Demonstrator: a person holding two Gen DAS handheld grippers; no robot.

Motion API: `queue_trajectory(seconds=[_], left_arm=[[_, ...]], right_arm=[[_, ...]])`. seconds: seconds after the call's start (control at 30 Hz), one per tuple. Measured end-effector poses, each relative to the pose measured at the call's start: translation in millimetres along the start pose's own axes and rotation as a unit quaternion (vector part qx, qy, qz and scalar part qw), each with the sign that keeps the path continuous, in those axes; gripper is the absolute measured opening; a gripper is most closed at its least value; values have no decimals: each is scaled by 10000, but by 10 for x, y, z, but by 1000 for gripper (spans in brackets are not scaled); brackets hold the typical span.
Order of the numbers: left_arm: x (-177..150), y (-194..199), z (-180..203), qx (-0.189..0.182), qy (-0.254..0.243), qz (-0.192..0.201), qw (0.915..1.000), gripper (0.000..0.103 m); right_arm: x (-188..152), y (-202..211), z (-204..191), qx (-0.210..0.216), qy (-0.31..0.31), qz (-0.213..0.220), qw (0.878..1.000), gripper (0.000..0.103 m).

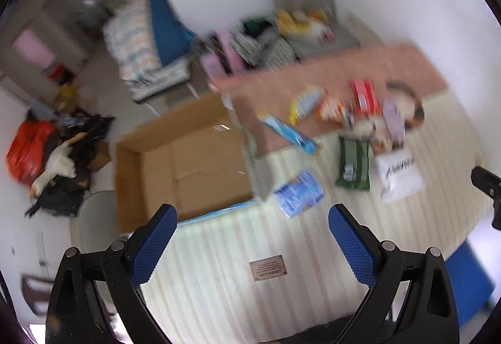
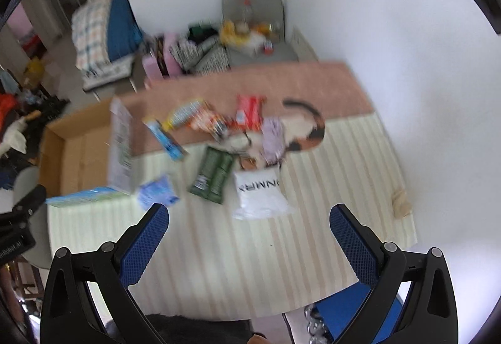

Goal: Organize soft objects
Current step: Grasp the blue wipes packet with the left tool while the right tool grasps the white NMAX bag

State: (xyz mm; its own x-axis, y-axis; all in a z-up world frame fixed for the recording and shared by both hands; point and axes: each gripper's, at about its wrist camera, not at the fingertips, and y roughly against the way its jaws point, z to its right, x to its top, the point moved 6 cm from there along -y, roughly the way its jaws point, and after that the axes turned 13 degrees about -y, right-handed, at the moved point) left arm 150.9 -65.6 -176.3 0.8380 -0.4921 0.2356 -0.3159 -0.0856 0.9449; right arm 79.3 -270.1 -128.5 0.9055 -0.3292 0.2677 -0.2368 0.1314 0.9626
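Both views are blurred and look down on a striped cream table [image 1: 219,250] with a pink cloth [image 1: 328,71] across its far end. The left view alone shows a small brown label [image 1: 268,267] on the table and a red bag [image 1: 28,146] in a heap on the floor. The right view alone shows a beige lump [image 2: 400,203] at the table's right edge and a tall white carton [image 2: 120,146] standing where the box meets the table. One open cardboard box [image 1: 184,168] sits beside the table on the left, nothing clear inside it. The soft packets lie in a loose cluster on the table: one green pack [image 2: 213,175], one white bag [image 2: 260,197] with black lettering just beside it, one crumpled blue pack [image 2: 158,192] near the box, one long blue pack [image 2: 166,137], one red pack [image 2: 249,112] and one lilac pack [image 2: 272,137]; the orange and yellow ones are too smeared to count. The left gripper [image 1: 252,218] hovers over the near table with its blue fingers [image 1: 156,243] spread wide, holding nothing. The right gripper [image 2: 249,218] hangs the same way, fingers [image 2: 353,243] wide apart and empty, short of the white bag.
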Motion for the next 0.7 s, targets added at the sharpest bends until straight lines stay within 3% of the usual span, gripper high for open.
queue_trajectory(seconds=[0.1, 0.2, 0.33, 0.43, 0.53, 0.7], left_arm=[[179, -629, 235, -318, -498, -553, 9967, 99], [293, -1168, 441, -282, -864, -990, 9909, 99], [321, -1755, 666, -616, -1022, -1529, 9810, 99], [304, -2128, 826, -821, -1240, -1904, 9704, 99], [263, -2418, 958, -827, -1622, -2212, 9581, 99], [131, -2784, 1089, -694, -2316, -2762, 9302, 99]], right_arm=[[75, -741, 91, -215, 207, -509, 9983, 103], [106, -1450, 214, -387, 291, -1157, 9921, 103], [137, -2111, 273, -165, 172, -1602, 9868, 103], [61, -2499, 235, -295, 248, -1927, 9805, 103], [0, -2768, 171, -154, 252, -2206, 9749, 103], [-109, -3030, 107, -143, 413, -2447, 9686, 103]])
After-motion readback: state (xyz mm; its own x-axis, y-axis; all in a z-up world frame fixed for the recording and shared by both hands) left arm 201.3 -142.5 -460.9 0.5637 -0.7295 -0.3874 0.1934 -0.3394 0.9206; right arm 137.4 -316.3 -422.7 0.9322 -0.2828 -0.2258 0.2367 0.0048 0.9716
